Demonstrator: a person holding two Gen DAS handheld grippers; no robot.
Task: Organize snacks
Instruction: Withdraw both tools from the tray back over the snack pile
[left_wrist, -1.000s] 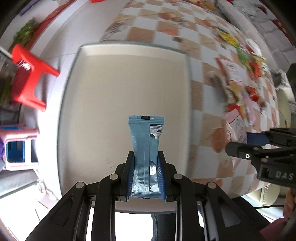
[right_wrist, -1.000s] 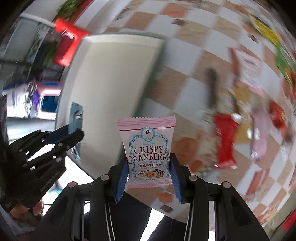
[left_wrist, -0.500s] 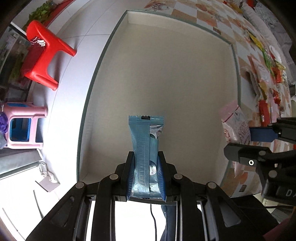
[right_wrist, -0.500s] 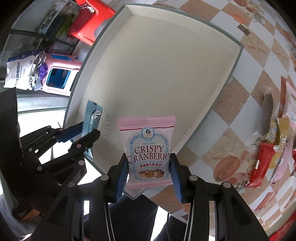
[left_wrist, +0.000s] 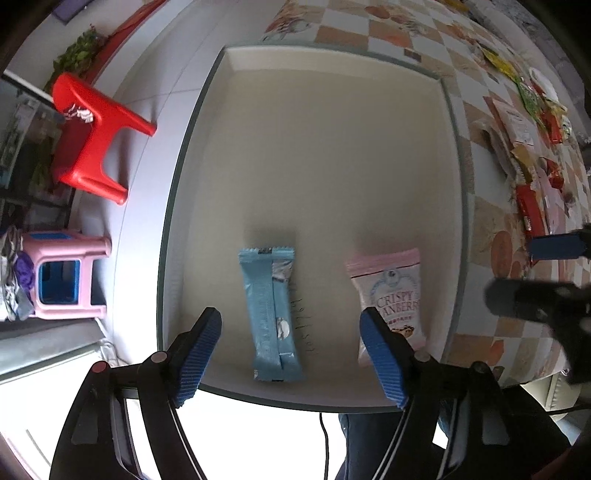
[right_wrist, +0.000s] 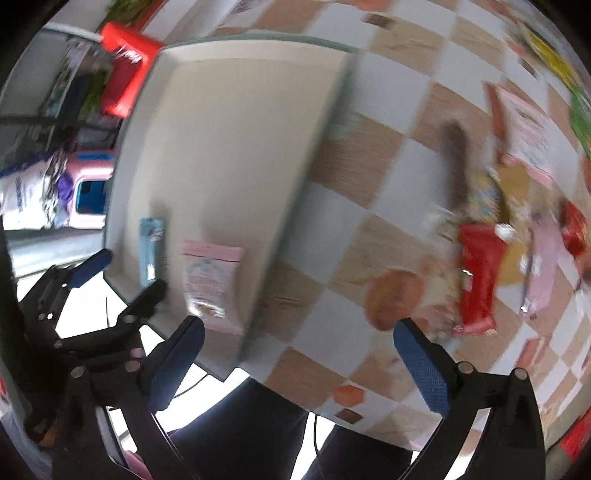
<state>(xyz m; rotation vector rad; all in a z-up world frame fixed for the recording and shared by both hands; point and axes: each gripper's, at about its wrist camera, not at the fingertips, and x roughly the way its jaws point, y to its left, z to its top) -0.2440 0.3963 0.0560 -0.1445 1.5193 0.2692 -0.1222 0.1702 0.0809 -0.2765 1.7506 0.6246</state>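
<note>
A light blue snack bar lies flat near the front of the shallow cream tray. Beside it, to the right, lies a pink "Crispy Cranberry" packet. My left gripper hangs above the bar, its jaws opening wide, nothing pressed between the pads. In the blurred right wrist view my right gripper is also opening, empty, over the tray's right edge and the checkered tablecloth. The pink packet and blue bar lie in the tray to its left. The left gripper's black frame shows at the left.
Loose snack packets lie in a heap on the tablecloth to the right of the tray. A red stool and a pink stool stand on the floor to the left. A person's dark trousers show below the table edge.
Both grippers let go: the blue bar and the pink packet dropped from the jaws and now lie in the tray. Both pairs of jaws opened wide.
</note>
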